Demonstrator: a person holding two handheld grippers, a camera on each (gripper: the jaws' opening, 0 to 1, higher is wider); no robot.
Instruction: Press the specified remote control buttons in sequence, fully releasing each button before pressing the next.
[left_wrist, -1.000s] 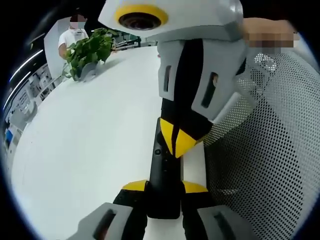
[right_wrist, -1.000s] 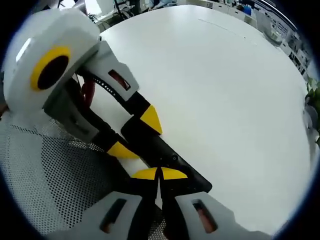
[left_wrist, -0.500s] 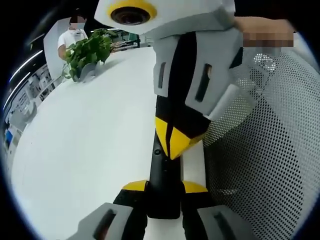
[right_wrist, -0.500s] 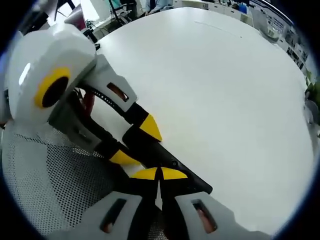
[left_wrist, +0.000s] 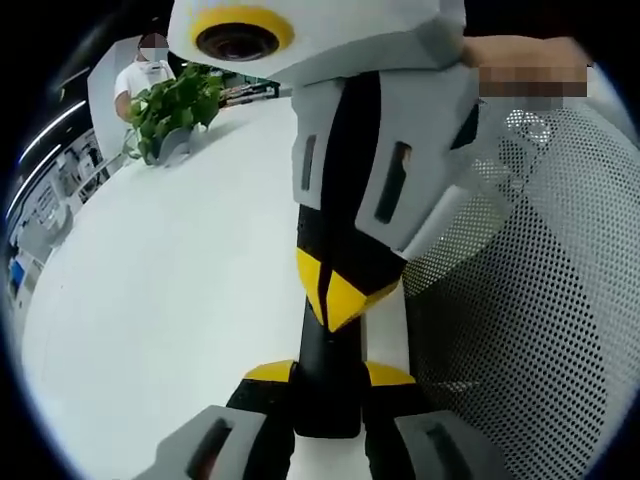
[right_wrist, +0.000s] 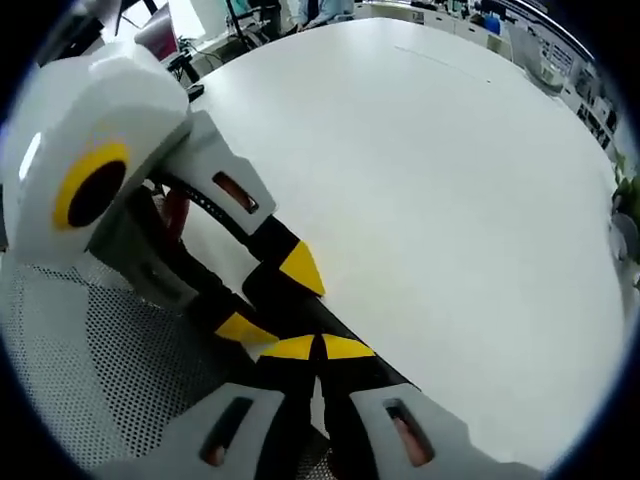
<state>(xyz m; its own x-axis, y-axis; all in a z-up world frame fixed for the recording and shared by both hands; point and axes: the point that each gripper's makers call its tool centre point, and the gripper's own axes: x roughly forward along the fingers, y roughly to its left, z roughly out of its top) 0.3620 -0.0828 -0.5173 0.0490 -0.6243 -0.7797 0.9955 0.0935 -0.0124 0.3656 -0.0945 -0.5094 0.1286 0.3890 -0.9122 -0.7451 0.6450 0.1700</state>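
The left gripper (left_wrist: 329, 378), with yellow-tipped black jaws, is clenched on the near end of a slim black remote control (left_wrist: 325, 360) lying on the white round table (left_wrist: 170, 300). The right gripper (right_wrist: 318, 349), jaws pressed together, touches its tips to the remote's top face. No writing is legible. A white perforated mesh surface (left_wrist: 540, 300) lies right; a green potted plant (left_wrist: 175, 105) stands far left.

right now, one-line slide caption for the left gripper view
Left gripper clamps a slim black remote control on the white table while the closed right gripper presses it.
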